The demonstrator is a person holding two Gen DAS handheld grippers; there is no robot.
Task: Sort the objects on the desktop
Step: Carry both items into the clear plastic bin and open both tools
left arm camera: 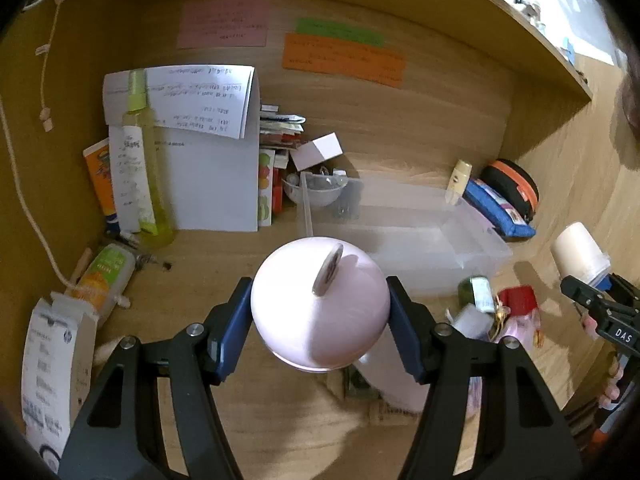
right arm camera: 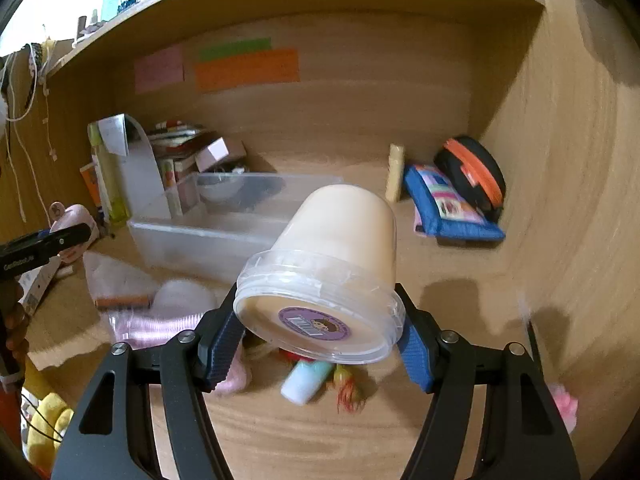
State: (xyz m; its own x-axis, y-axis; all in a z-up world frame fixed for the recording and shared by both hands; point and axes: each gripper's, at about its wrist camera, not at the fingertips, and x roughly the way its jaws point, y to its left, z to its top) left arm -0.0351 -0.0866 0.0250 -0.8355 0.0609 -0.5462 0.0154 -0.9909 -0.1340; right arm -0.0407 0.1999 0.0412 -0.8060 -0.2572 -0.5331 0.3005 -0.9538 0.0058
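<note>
My left gripper is shut on a round pale pink object with a small dark disc on its top, held above the wooden desk. My right gripper is shut on a cream-filled clear plastic tub with a purple label on its lid, tilted toward the camera. Behind both stands a clear plastic bin, nothing visible inside it. The left view shows the right gripper with its tub at the right edge; the right view shows the pink object at the left edge.
A yellow spray bottle, papers and boxes stand at the back left. A blue pouch and a black-orange case lie at the back right. Small items litter the desk: a red cap, a green jar, a light blue tube, pink fabric.
</note>
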